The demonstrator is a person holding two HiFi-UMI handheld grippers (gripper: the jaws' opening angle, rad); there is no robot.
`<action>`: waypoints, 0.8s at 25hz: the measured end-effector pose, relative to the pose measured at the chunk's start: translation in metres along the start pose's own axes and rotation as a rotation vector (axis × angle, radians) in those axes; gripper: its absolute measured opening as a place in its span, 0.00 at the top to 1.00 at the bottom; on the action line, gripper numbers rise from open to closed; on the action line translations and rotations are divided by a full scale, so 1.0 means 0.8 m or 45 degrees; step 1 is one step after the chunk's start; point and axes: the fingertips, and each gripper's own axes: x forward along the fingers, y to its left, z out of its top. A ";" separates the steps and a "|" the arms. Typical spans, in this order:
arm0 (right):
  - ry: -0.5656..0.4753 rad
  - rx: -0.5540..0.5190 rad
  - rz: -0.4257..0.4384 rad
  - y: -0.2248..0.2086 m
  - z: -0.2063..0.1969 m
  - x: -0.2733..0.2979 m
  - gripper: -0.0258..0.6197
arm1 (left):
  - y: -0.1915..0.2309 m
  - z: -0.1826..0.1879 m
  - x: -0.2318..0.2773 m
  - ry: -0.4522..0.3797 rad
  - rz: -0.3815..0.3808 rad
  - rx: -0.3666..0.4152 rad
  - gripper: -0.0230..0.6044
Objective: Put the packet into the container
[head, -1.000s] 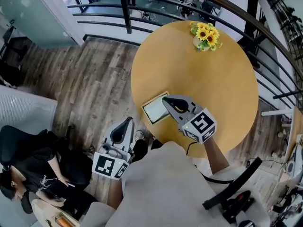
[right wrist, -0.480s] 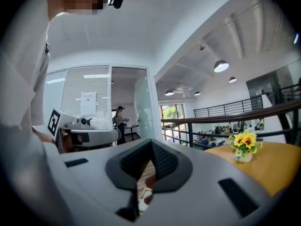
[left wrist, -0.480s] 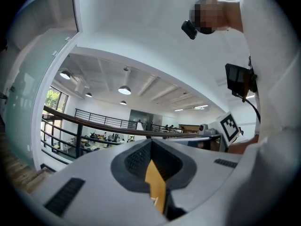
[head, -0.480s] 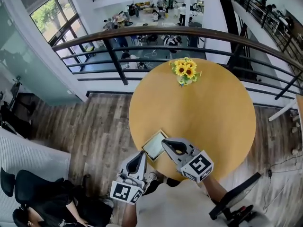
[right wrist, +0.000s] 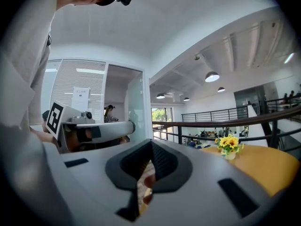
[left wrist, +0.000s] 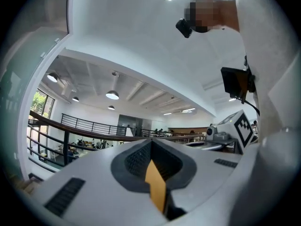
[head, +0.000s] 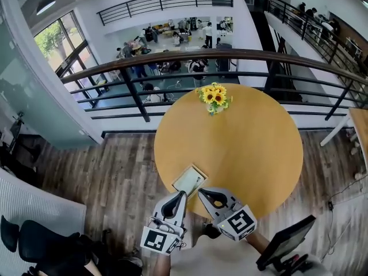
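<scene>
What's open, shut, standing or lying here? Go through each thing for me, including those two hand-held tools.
left tool: shut, nothing between its jaws.
right tool: shut, nothing between its jaws.
container: open-topped, lying flat at the table's near edge, looks empty.
sunflowers: upright at the far edge.

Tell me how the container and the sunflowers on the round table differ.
Look: the container is flat, pale and rectangular; the sunflowers are an upright yellow bunch.
Place: the container lies at the table's near edge; the sunflowers stand at its far edge.
Both rest on the same round yellow table.
</scene>
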 end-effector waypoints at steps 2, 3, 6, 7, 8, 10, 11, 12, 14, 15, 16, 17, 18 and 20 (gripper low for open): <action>0.007 -0.005 -0.011 0.034 -0.005 -0.005 0.95 | -0.007 0.002 -0.030 0.004 -0.010 0.009 0.96; 0.010 -0.005 -0.017 0.049 -0.009 -0.007 0.95 | -0.011 0.001 -0.046 0.008 -0.010 0.007 0.96; 0.019 -0.012 -0.037 0.093 -0.018 -0.019 0.95 | -0.024 -0.005 -0.093 0.015 -0.009 -0.012 0.96; 0.020 -0.013 -0.048 0.108 -0.022 -0.025 0.95 | -0.029 -0.009 -0.109 0.019 -0.012 -0.018 0.96; 0.019 -0.014 -0.057 0.124 -0.028 -0.031 0.95 | -0.035 -0.013 -0.125 0.023 -0.017 -0.023 0.96; 0.020 -0.011 -0.070 0.157 -0.039 -0.043 0.96 | -0.047 -0.021 -0.157 0.028 -0.031 -0.034 0.95; 0.022 -0.008 -0.078 0.171 -0.045 -0.049 0.96 | -0.052 -0.025 -0.171 0.029 -0.036 -0.040 0.96; 0.026 -0.005 -0.087 0.185 -0.051 -0.054 0.96 | -0.056 -0.028 -0.185 0.028 -0.041 -0.045 0.96; 0.040 0.001 -0.103 0.208 -0.059 -0.064 0.96 | -0.066 -0.030 -0.209 0.030 -0.053 -0.059 0.96; 0.049 0.004 -0.113 0.218 -0.062 -0.070 0.96 | -0.071 -0.031 -0.218 0.034 -0.060 -0.065 0.96; 0.059 0.007 -0.121 0.226 -0.064 -0.076 0.96 | -0.076 -0.031 -0.227 0.039 -0.065 -0.070 0.96; 0.065 0.008 -0.128 0.234 -0.065 -0.081 0.96 | -0.081 -0.031 -0.234 0.042 -0.069 -0.072 0.96; 0.067 0.007 -0.132 0.240 -0.064 -0.086 0.96 | -0.084 -0.029 -0.241 0.041 -0.070 -0.074 0.96; 0.064 0.000 -0.137 0.249 -0.062 -0.092 0.96 | -0.088 -0.023 -0.250 0.030 -0.066 -0.074 0.96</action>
